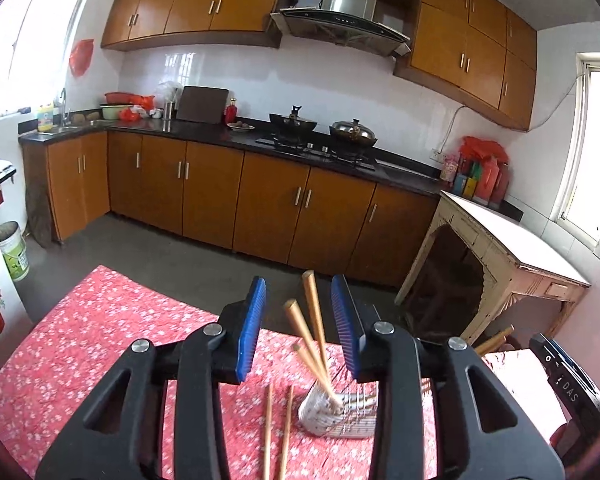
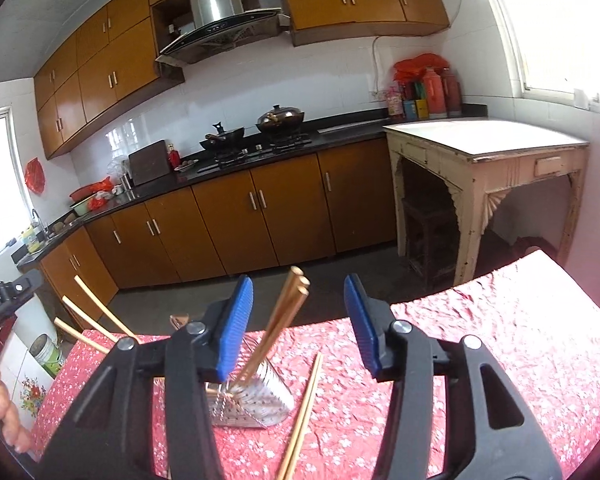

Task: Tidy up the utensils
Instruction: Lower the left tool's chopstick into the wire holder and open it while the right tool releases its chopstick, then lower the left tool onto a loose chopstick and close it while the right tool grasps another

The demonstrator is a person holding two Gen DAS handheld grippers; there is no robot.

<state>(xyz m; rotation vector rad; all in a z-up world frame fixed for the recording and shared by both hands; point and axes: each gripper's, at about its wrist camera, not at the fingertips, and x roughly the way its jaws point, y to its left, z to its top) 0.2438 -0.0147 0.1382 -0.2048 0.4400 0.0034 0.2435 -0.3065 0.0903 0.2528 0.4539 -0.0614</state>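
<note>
Both the left gripper (image 1: 299, 294) and the right gripper (image 2: 299, 295) hang with jaws parted and gripping nothing above the perforated metal holder (image 2: 256, 404), where chopsticks (image 2: 278, 322) stand, two more chopsticks (image 2: 303, 408) lying just beside it on the red cloth (image 2: 500, 340).

Both wrist cameras sit just behind their own blue-padded fingers, angled slightly down across the red floral tablecloth (image 1: 100, 340) toward the kitchen cabinets (image 1: 220, 196) at twelve o'clock. The left view has the metal utensil holder (image 1: 336, 416) close at five o'clock; the right view has it at six o'clock. Both share the holder, the stove (image 2: 256, 148) and the cream side table (image 2: 488, 148).
</note>
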